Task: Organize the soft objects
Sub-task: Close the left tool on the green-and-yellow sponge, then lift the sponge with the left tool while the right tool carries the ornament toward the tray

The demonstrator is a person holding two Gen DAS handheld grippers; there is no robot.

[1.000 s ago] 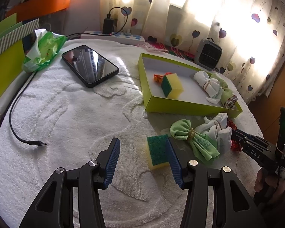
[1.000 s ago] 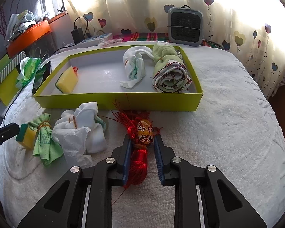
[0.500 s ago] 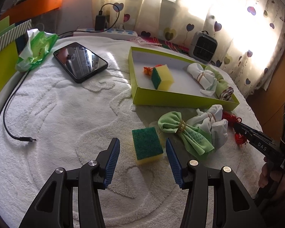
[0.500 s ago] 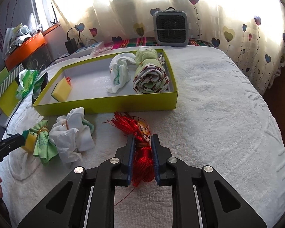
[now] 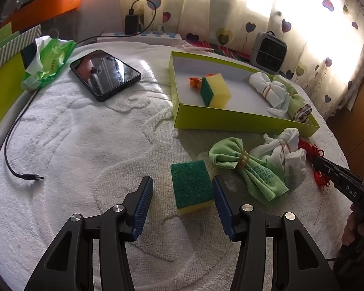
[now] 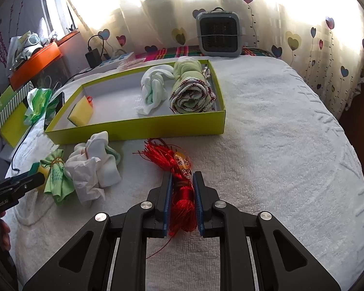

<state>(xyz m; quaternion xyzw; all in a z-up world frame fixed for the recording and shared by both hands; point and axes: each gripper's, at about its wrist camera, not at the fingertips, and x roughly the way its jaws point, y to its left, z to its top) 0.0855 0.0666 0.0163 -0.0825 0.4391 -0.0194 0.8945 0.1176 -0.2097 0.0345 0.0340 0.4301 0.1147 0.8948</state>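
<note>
A green-topped yellow sponge (image 5: 191,186) lies flat on the white towel between the fingers of my left gripper (image 5: 182,181). That gripper is open; a gap shows at the left pad. My right gripper (image 6: 182,175) is shut on a red tassel (image 6: 183,194) with a small painted mask (image 6: 183,165). A green cloth bundle (image 5: 245,167) and a white cloth bundle (image 5: 284,155) lie between the two grippers. The lime-green tray (image 5: 230,121) behind holds another sponge (image 5: 216,93), a white tied cloth (image 5: 269,89) and a rolled towel (image 6: 191,92).
A black phone (image 5: 105,74), a loose charging cable (image 5: 12,145) and a green plastic bag (image 5: 48,60) sit at the left. A small grey heater (image 6: 218,34) and a power strip (image 5: 138,37) stand by the curtain. The table edge drops off at the right.
My left gripper shifted so the sponge now lies between its fingers rather than beside the right one. My right gripper closed on the red tassel, which has drawn back from the tray.
</note>
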